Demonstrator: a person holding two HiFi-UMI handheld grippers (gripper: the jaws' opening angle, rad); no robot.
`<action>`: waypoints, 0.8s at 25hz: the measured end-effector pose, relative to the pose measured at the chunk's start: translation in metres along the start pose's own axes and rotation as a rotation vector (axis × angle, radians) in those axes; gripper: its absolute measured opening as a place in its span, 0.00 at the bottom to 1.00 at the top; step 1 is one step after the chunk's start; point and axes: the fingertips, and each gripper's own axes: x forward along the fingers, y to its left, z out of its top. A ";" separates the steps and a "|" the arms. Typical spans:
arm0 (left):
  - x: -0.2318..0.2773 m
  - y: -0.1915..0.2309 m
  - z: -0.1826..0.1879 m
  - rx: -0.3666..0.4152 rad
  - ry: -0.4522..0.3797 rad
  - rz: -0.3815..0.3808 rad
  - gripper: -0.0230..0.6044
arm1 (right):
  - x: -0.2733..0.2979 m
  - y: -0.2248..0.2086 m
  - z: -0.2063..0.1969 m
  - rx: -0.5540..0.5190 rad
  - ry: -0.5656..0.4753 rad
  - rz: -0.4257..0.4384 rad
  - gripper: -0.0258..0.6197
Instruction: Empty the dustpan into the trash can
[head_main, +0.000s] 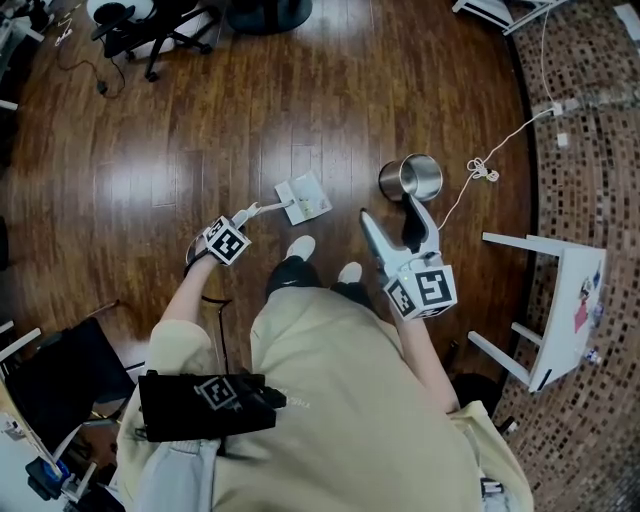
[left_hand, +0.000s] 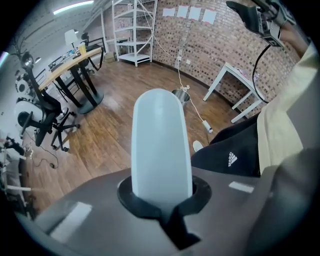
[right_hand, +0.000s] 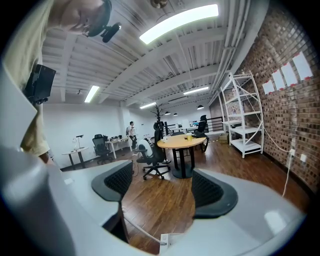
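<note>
On a dark brown wooden plank floor (head_main: 200, 130), a small white flat plastic dustpan (head_main: 303, 198) lay just in front of a standing person's white shoes. The left gripper (head_main: 245, 215) pointed steeply down, its jaws clamped tight on the dustpan's rounded white handle (left_hand: 161, 145). The right gripper (head_main: 390, 205) was held nearly level with its jaws wide apart and nothing between them; only floor showed in the gap.

A shiny round metal trash can (head_main: 412, 178) stood near the dustpan, to its right in the head view and clearly apart from it. Judging by this, the handle had been gripped, but lifting, carrying and tipping remained to be done. Whether the dustpan held any dirt could not be made out.

Beyond them was an open office: a curved red brick wall (head_main: 590, 150), a white side table (head_main: 560, 300), a white cable (head_main: 500, 150) trailing across the floor, a black wheeled office chair (head_main: 140, 30), white metal shelving (left_hand: 132, 30) and a round wooden table (right_hand: 181, 142).
</note>
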 end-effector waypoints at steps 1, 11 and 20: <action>0.001 -0.003 0.006 0.005 0.001 -0.008 0.04 | 0.001 0.002 0.000 0.001 -0.002 0.003 0.59; -0.041 -0.014 0.088 -0.095 -0.097 -0.109 0.04 | -0.013 0.002 0.018 0.010 -0.067 -0.016 0.59; -0.072 -0.034 0.121 0.034 0.017 -0.126 0.04 | -0.042 -0.027 0.023 0.056 -0.127 -0.074 0.59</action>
